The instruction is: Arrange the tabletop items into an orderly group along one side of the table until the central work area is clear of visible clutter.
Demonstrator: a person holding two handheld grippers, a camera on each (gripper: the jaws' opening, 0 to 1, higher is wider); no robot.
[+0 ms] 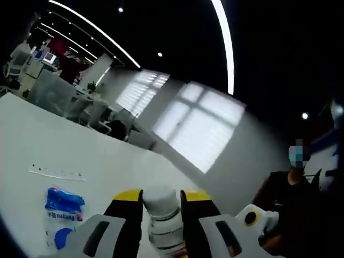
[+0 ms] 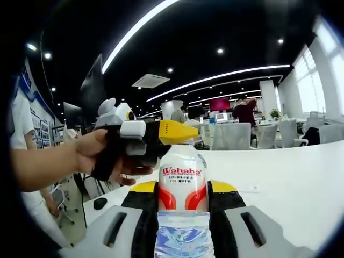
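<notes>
You're in an open office under a dark ceiling (image 2: 226,21) with long light strips (image 1: 226,43) and round spotlights. Beyond the white table (image 2: 290,177), white chairs (image 2: 236,134) stand before bright blinded windows (image 1: 201,126); a red screen (image 2: 219,103) hangs above them.

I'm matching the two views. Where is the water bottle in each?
Left gripper view: water bottle bottom centre, white cap end between the jaws.
Right gripper view: bottom centre, labelled body between the jaws, left gripper on its top.
Shared landmark: white table.
</notes>
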